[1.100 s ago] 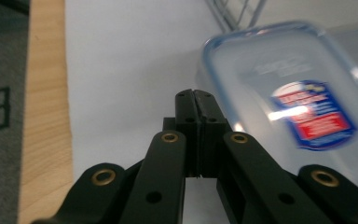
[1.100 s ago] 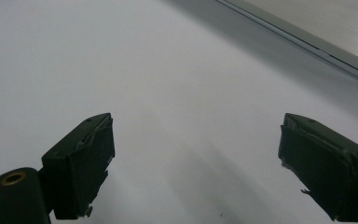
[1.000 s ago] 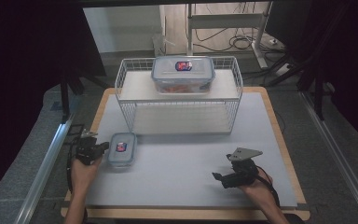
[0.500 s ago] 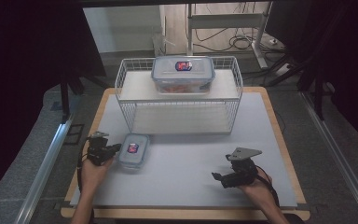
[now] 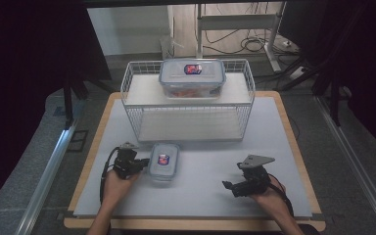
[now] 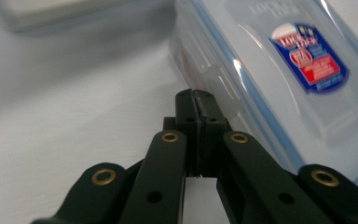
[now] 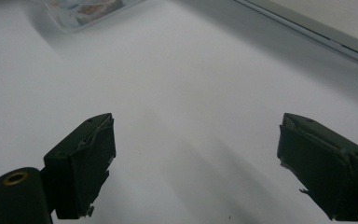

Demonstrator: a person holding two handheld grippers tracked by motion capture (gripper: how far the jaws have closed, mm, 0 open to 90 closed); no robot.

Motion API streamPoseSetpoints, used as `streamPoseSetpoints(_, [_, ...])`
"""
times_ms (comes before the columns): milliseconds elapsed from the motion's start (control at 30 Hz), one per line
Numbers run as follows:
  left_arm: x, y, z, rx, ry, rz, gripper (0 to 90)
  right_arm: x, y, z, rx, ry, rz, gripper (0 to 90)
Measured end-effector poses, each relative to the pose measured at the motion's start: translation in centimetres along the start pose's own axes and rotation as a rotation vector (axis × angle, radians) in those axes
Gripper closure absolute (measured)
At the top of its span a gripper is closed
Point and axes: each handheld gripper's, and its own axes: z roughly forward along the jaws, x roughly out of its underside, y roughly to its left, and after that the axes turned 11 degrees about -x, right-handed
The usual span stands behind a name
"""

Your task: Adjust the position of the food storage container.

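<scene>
Pushing play on the left side: the left gripper (image 5: pixel 138 163) has its jaws pressed together, nothing between them, and the closed tip sits right against the near-left side of the small lidded container (image 5: pixel 163 161). From the left gripper view you can see it clearly, the paired black pads (image 6: pixel 196 105) nosing up to the clip flap on the small lidded container (image 6: pixel 279 79), touching or as near as makes no difference.

That box lies on the worktop (image 5: pixel 200 196) just in front of the wire rack (image 5: pixel 136 128), directly to the right of the gripper tip as the high view shows it, its long axis running toward the rack and away from the person. So the tip meets a long side, and any shove should send the box sideways toward the middle.

Over on the other side, the right gripper (image 5: pixel 230 186) rests low on the worktop with its jaws spread wide and empty, well apart from the box. Left hand is far nearer; this looks like its job. A larger container (image 5: pixel 192 78) sits on the rack's top shelf.
</scene>
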Motion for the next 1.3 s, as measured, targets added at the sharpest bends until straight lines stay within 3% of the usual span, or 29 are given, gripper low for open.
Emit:
streamPoseSetpoints(167, [0.1,-2.2,0.2,0.039,0.021,0.063,90.0,0.0,-0.1,0.0,0.0,0.014,0.019,9.3])
streamPoseSetpoints(400, [0.8,-4.7,-0.3,0.114,0.043,0.1,90.0,0.0,-0.2,0.2,-0.001,0.012,0.051,5.7])
streamPoseSetpoints(500, [0.8,-6.4,-0.1,0.161,0.049,0.121,90.0,0.0,-0.2,0.2,-0.005,0.003,0.07,5.7])
streamPoseSetpoints(567, [0.7,-7.9,0.2,0.207,0.066,0.179,89.8,-0.1,-0.1,0.2,0.005,0.012,0.071,8.0])
streamPoseSetpoints(633, [0.5,-8.7,0.1,0.172,0.07,0.254,89.2,-0.1,0.0,0.2,0.004,0.016,0.078,11.7])
streamPoseSetpoints(667, [0.4,-8.8,0.0,0.135,0.059,0.282,89.2,-0.1,0.0,0.1,0.001,0.016,0.083,13.9])
streamPoseSetpoints(733, [0.0,-7.8,-0.2,0.091,0.052,0.263,89.6,-0.2,0.1,-0.1,-0.003,0.014,0.084,18.7])
streamPoseSetpoints(800, [-0.3,-5.8,-0.4,0.061,0.031,0.195,89.9,-0.2,0.2,-0.2,-0.005,0.019,0.083,24.4])
streamPoseSetpoints(900, [-1.2,-3.4,-0.1,0.002,-0.003,0.134,90.0,-0.3,0.2,-0.3,-0.01,0.025,0.093,31.1])
streamPoseSetpoints(967, [-1.8,-2.4,0.5,0.0,-0.03,0.097,89.9,-0.4,0.2,-0.3,-0.022,0.031,0.091,35.2])
streamPoseSetpoints(1033, [-2.4,-1.8,1.5,0.024,-0.04,0.079,89.4,-0.5,0.5,-0.1,-0.033,0.05,0.082,40.1])
streamPoseSetpoints(1167, [-3.4,-1.8,2.7,0.075,-0.056,0.089,87.8,-0.6,1.0,0.0,-0.04,0.079,0.058,46.2])
streamPoseSetpoints(1300, [-3.3,-2.2,2.8,0.083,-0.05,0.094,89.0,-0.6,1.2,0.0,-0.05,0.093,0.055,49.3])
